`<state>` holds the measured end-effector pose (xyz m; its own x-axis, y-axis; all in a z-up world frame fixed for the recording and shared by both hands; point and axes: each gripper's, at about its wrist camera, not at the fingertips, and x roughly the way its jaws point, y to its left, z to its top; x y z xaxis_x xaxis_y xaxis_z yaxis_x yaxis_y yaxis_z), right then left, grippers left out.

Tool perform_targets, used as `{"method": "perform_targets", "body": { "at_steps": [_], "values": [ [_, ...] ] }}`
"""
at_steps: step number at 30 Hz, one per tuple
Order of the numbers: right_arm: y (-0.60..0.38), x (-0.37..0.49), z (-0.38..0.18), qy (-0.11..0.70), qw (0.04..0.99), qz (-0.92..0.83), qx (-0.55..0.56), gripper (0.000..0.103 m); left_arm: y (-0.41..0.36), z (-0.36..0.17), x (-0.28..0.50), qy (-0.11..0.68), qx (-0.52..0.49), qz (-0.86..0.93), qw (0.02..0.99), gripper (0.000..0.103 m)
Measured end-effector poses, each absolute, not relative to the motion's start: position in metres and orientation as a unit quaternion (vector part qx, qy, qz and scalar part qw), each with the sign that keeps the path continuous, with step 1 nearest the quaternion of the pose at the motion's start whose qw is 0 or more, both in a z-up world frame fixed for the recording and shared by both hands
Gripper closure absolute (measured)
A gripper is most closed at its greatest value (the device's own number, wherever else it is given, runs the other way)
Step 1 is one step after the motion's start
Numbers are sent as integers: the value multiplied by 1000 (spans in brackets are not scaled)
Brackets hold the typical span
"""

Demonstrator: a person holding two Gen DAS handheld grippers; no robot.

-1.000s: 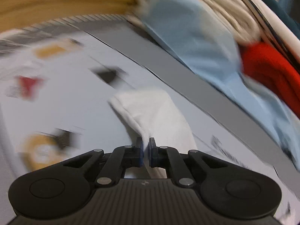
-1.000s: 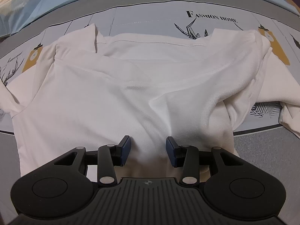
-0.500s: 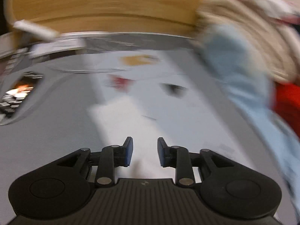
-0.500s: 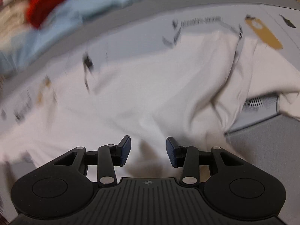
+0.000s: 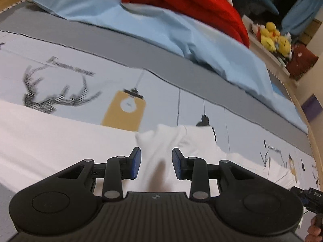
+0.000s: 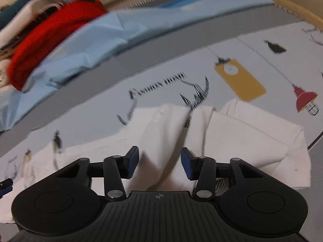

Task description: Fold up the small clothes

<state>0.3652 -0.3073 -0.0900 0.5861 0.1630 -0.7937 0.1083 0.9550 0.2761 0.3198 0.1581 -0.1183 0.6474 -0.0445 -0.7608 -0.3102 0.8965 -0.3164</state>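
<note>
1. Two hand-held grippers in view, both pointing down at a white garment (image 5: 60,139) spread on a printed bed cover (image 5: 181,104).
2. Left gripper (image 5: 156,164): jaws partly apart, blue pads not pressing on anything. They have just been opening. A raised fold of white cloth stands in the gap between them, loose, not pinched.
3. Right gripper (image 6: 159,163): jaws partly apart too, a little wider than the left. They have just been opening further. A rumpled ridge of the same garment (image 6: 161,137) lies between the pads, apart from both, not gripped.
4. Garment lies along the near edge of the cover in both views. In the right wrist view a folded-over sleeve part (image 6: 262,141) sits to the right of the gripper, lying flat.
5. Cover print: yellow tag with a bulb (image 5: 126,111), black antler drawing (image 5: 50,94), lettering too blurred to read, red lamp (image 6: 304,100) in the right wrist view.
6. Beyond the cover's grey border: light blue sheet (image 5: 171,34), bunched, with a red blanket (image 5: 191,2) on top of it.
7. Far right of the left wrist view: yellow plush toys (image 5: 272,36) on a ledge.
8. Bottom right corner of the left wrist view: part of a hand (image 5: 315,230) on a dark handle, the other gripper's tip just above it.
9. Both views somewhat motion-blurred.
</note>
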Motion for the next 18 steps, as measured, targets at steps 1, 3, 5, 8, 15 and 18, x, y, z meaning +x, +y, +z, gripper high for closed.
{"method": "perform_targets", "body": {
  "at_steps": [1,3,5,8,15,18],
  "values": [
    [-308,370,-95,459,876,8,148,51,155,-123,322,415,-214,73,881,65],
    [-307,377,-103,462,875,3,147,51,152,-128,331,417,-203,69,884,65],
    [-301,384,-105,461,877,2,136,51,149,-133,335,419,-184,66,887,65],
    [-289,391,-105,446,891,11,89,73,142,-143,347,424,-163,58,889,65],
    [-273,396,-95,430,902,43,24,93,135,-157,361,452,-111,33,884,99],
    [-278,397,-77,398,914,56,48,94,145,-141,360,419,-119,39,899,101]
  ]
}}
